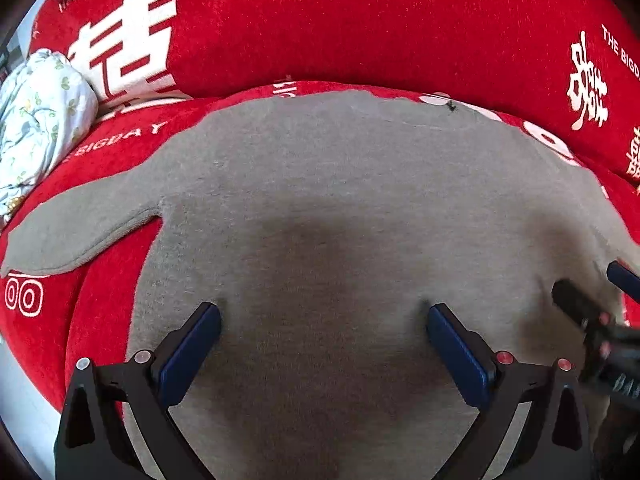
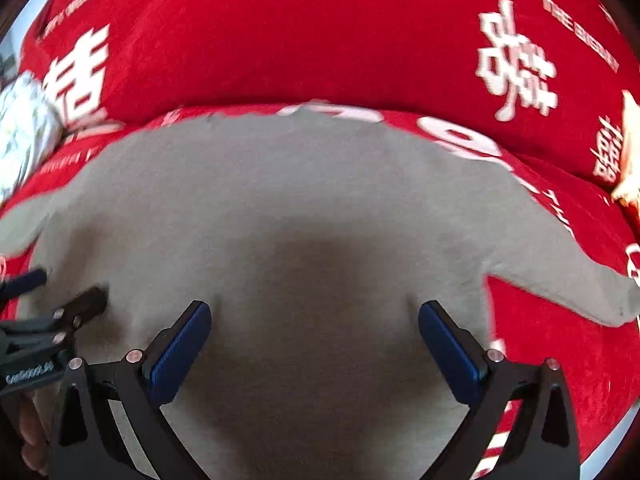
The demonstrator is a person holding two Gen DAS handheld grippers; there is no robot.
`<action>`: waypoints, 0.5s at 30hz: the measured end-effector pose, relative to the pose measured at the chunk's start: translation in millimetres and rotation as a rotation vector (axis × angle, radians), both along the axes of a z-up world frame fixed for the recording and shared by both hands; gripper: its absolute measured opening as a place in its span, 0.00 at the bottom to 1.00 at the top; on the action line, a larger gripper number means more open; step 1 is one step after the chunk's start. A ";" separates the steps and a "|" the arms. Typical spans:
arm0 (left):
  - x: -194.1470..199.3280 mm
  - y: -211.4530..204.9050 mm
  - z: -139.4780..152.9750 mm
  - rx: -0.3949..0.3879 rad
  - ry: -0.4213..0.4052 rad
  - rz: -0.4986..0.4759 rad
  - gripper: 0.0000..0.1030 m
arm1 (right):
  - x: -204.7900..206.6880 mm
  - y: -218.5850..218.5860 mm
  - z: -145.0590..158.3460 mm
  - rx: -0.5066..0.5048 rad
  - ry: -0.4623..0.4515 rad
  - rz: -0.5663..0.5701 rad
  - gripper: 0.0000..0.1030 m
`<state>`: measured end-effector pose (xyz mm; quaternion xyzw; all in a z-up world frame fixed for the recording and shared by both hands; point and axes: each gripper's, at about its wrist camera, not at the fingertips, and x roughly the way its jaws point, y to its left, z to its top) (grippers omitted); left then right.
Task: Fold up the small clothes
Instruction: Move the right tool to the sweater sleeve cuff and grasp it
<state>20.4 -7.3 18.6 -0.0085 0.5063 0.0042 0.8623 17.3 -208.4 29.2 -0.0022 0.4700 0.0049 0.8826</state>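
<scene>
A small grey long-sleeved top (image 1: pixel 320 184) lies flat on a red sofa cover; it also shows in the right wrist view (image 2: pixel 280 192). Its left sleeve (image 1: pixel 80 224) stretches out to the left, and its right sleeve (image 2: pixel 568 284) stretches to the right. My left gripper (image 1: pixel 324 328) is open, its blue-padded fingers just above the left half of the top's body. My right gripper (image 2: pixel 316 324) is open above the right half; it also shows at the left wrist view's right edge (image 1: pixel 596 292). The left gripper shows in the right wrist view (image 2: pixel 60 292). Neither holds cloth.
The red sofa cover (image 1: pixel 360 20) with white characters rises into a backrest behind the top. A white floral bundle of cloth (image 1: pixel 36 120) lies at the far left. A pale object (image 2: pixel 630 152) sits at the right edge of the seat.
</scene>
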 end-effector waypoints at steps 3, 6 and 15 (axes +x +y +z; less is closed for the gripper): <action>2.2 -13.2 12.4 0.002 -0.009 -0.012 1.00 | 4.7 -24.5 10.1 0.043 -0.002 -0.050 1.00; 3.4 -36.7 24.2 0.018 -0.019 -0.052 1.00 | 5.0 -46.9 17.0 0.051 -0.020 -0.086 1.00; 7.5 -102.4 40.4 0.031 -0.039 -0.156 1.00 | -1.0 -112.3 26.0 0.063 -0.043 -0.175 1.00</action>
